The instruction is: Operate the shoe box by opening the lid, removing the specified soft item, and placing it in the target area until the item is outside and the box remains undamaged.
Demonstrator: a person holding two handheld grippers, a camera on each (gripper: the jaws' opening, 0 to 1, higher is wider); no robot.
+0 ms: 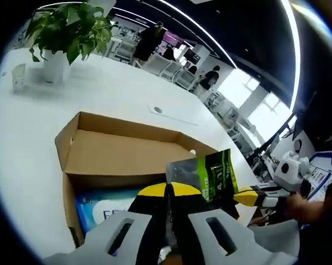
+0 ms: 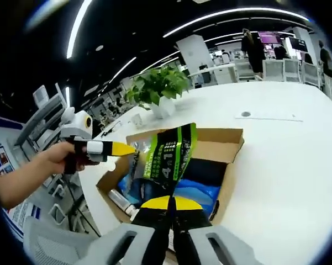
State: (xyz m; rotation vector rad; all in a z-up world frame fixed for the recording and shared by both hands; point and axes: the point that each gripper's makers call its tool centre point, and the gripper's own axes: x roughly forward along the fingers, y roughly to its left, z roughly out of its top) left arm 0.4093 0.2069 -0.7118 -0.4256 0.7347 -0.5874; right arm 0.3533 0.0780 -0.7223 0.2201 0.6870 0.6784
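An open cardboard shoe box sits on a white table, its lid folded back. A green-and-black soft packet hangs above the box. My right gripper is shut on the packet's lower end, and in the left gripper view it reaches in from the right. My left gripper is shut, pinching the packet's clear edge. In the right gripper view it comes in from the left, held by a hand. A blue wipes pack lies inside the box.
A potted plant stands on the table beyond the box, with a small cup near it. A tube-like item lies in the box. People and chairs are far behind. A grey chair stands at the table's edge.
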